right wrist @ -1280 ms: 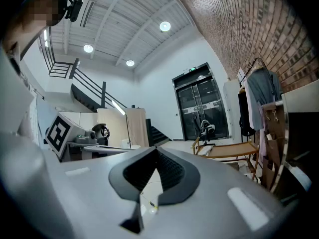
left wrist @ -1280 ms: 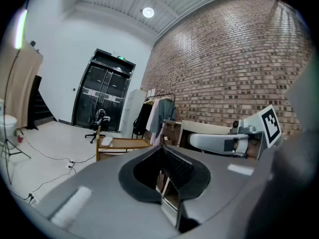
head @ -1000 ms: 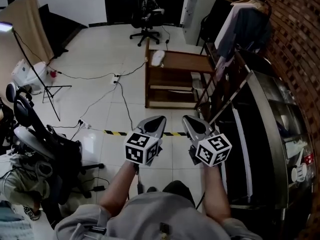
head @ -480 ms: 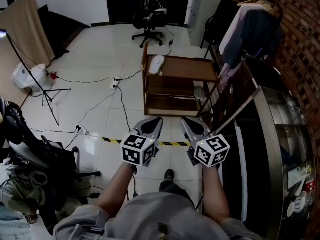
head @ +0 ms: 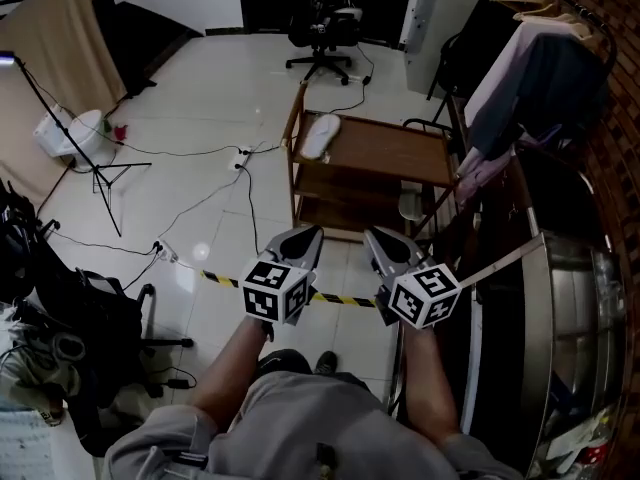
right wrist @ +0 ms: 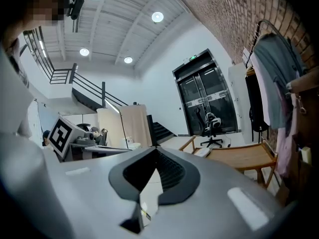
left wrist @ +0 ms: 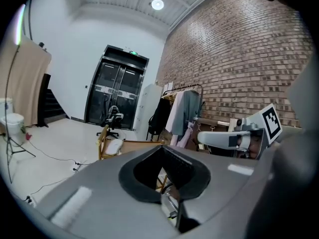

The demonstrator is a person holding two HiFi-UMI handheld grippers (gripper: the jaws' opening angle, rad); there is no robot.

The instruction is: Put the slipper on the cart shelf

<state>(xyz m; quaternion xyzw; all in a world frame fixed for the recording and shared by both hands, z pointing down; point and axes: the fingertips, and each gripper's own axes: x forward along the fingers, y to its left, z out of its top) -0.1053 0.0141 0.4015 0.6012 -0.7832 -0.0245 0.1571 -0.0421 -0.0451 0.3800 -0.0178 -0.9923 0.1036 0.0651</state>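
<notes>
A white slipper [head: 320,136] lies on the left end of the top shelf of a wooden cart [head: 385,156], a few steps ahead on the tiled floor. My left gripper [head: 308,234] and right gripper [head: 375,236] are held side by side in front of my body, short of the cart, both shut and empty. The left gripper view shows its closed jaws [left wrist: 162,149] with the cart [left wrist: 130,144] and slipper [left wrist: 115,145] beyond. Past the closed jaws [right wrist: 155,151] in the right gripper view, the slipper [right wrist: 203,152] rests on the cart [right wrist: 246,157].
Yellow-black tape [head: 340,297] crosses the floor under the grippers. Cables [head: 215,190] and a light stand [head: 75,138] are at the left, with bags [head: 70,308] nearer. An office chair [head: 325,28] stands beyond the cart. A clothes rack [head: 540,78] and a metal counter [head: 575,338] line the right.
The cart and slipper have come nearer and sit lower in the head view as the person walks forward. Both grippers stay shut and level.
</notes>
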